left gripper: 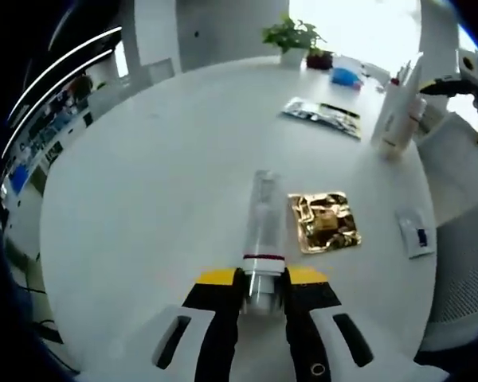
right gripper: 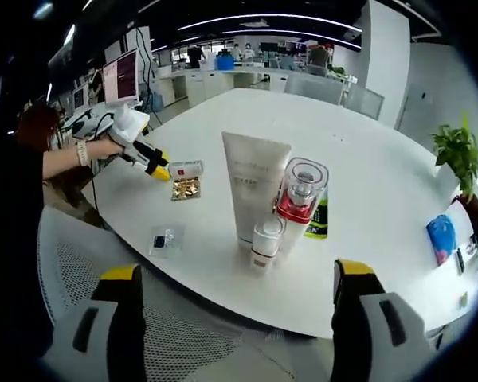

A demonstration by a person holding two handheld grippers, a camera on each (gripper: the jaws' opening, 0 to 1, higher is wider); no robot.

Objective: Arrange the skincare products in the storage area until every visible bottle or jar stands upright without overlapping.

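My left gripper is shut on the capped end of a clear bottle with a dark red band, held lengthwise and pointing away over the white table. The right gripper view shows that same left gripper holding the clear bottle sideways, low over the table. A tall white tube, a clear bottle with a red cap and a small white bottle stand upright close together. My right gripper is open and empty, short of that group.
A gold packet lies right of the held bottle. A small sachet sits near the table edge and a silver-green packet farther off. A potted plant and a blue item are at the far side. A mesh chair stands by the edge.
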